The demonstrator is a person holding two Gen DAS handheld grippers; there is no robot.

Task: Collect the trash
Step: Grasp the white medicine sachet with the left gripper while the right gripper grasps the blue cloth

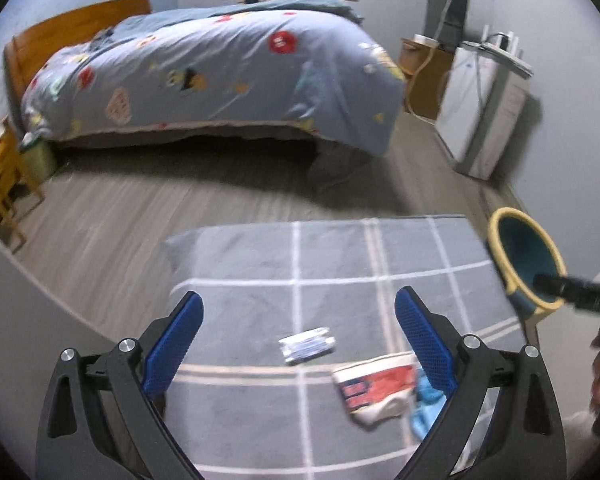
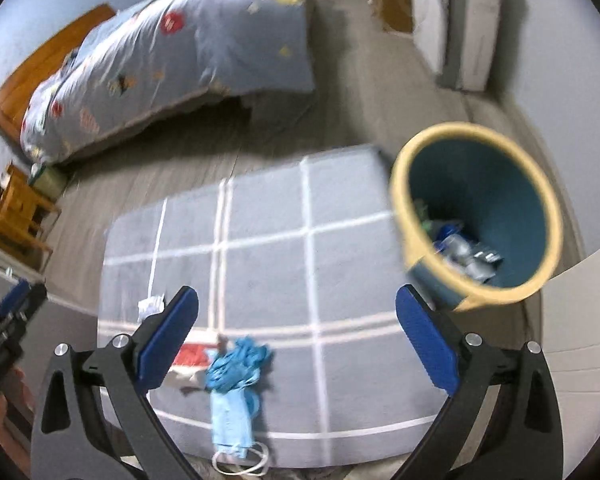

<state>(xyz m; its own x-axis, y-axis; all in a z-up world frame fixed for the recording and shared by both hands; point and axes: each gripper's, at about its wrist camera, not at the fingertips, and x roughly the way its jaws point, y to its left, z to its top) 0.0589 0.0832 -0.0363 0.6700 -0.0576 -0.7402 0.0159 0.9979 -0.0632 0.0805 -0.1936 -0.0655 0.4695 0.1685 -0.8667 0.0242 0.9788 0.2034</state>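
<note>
Both claws stand wide apart with nothing between their blue pads: the left claw (image 1: pixel 299 336) hangs over the grey checked rug (image 1: pixel 260 264), and the right claw (image 2: pixel 298 336) hangs over the same rug nearer the bin (image 2: pixel 476 216). Left's jaws read as fully spread, and right's likewise; neither grips anything.

Trash is split between two places. Some already lies in the bottom of the teal bin with the yellow rim, which stands at the rug's right edge: a crumpled mix of silvery and blue wrappers (image 2: pixel 466 254), too blurred to name one by one. Still on the rug are a small silvery packet (image 1: pixel 307 345), a red and white wrapper (image 1: pixel 374 390) just beside the left claw's right finger, and a blue face mask (image 2: pixel 234 384) with its white ear loops trailing at the rug's near edge. A small white scrap (image 2: pixel 151 307) lies by the right claw's left finger. The wrapper and the mask touch or overlap; which lies on top is unclear.

My reading: this is the gap between pickups, with both claws empty and aimed down at the leftovers. Next, the left claw seems best placed for the silvery packet, which is flat, so a low approach straddling it is needed; the right could take the mask, bunched enough to pinch easily
</note>
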